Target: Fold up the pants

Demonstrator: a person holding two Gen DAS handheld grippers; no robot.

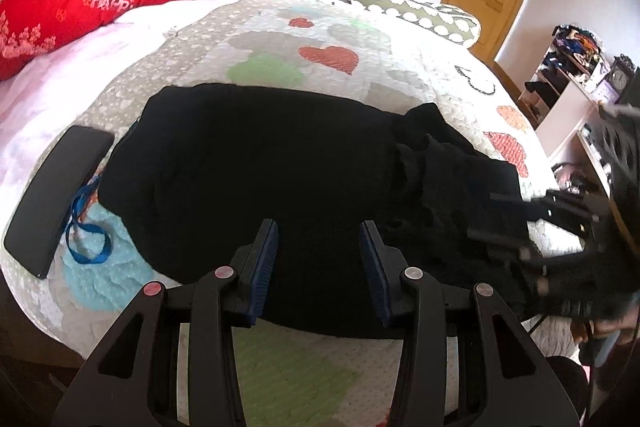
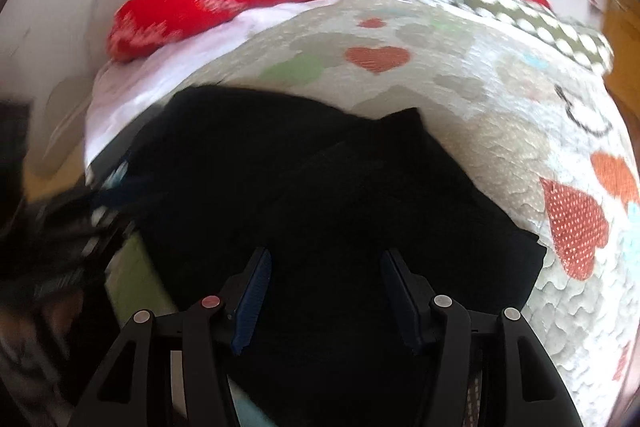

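My left claw [image 1: 318, 251] and right claw [image 2: 326, 283] hung spread, empty, over rumpled black fabric pants [image 1: 260, 163]; judged: pinch both layers at edge, fold evenly.

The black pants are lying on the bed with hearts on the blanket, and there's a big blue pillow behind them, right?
Almost. The pillow behind the black pants is red, not blue, as the left wrist view shows clearly. The rest is right: the pants lie on the bed's heart-patterned blanket.
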